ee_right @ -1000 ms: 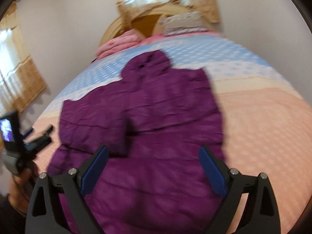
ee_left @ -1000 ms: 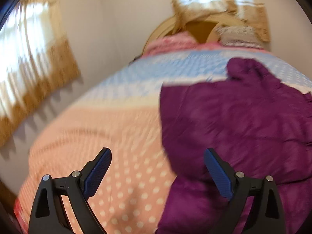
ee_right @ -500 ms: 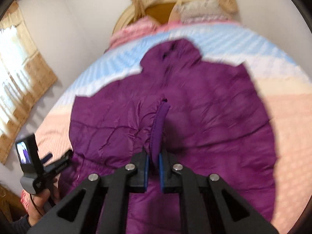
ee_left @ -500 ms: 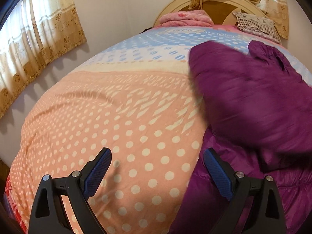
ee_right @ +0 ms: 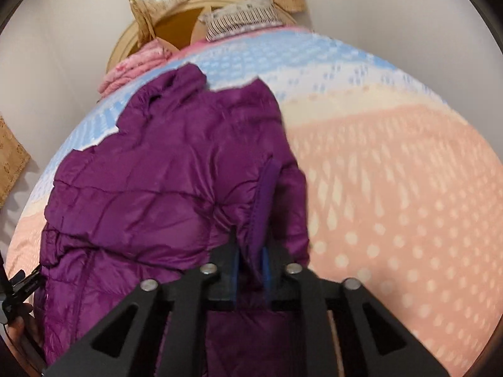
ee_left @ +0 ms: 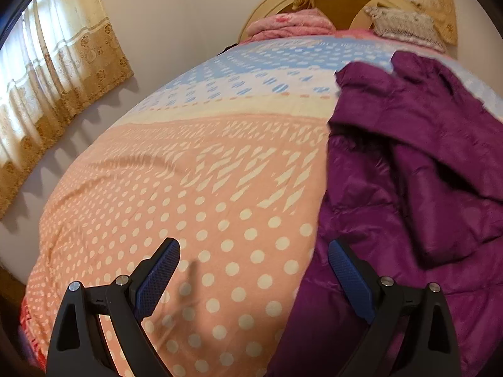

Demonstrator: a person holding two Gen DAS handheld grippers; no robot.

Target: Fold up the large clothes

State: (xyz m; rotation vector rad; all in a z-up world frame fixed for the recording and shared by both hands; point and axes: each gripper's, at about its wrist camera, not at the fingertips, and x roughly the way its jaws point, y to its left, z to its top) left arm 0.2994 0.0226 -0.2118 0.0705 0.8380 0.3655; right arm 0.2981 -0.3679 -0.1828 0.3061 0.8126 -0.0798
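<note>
A purple puffer jacket (ee_right: pixel 151 188) lies on the bed with its hood towards the headboard. My right gripper (ee_right: pixel 251 253) has the jacket's sleeve cuff (ee_right: pixel 267 182) standing up between its blue pads. The jaws are opening, and the fabric still fills the narrow gap. The sleeve is drawn across the jacket's body towards its right edge. My left gripper (ee_left: pixel 253 245) is open and holds nothing. It hovers over the dotted bedspread at the left edge of the jacket (ee_left: pixel 424 163), its right finger above the purple hem.
The bed has a pink, cream and blue dotted bedspread (ee_left: pixel 188 188). A folded pink blanket (ee_left: pixel 289 25) and a pillow (ee_left: pixel 405 26) lie against the round headboard. Curtains (ee_left: pixel 53 72) hang on the left wall. A hand holding the left gripper (ee_right: pixel 19 282) shows at the bed's left edge.
My right gripper went from wide open to shut on the sleeve cuff, then carried it right across the jacket, where the jaws now stand slightly apart. The left gripper sank a little and stays open.
</note>
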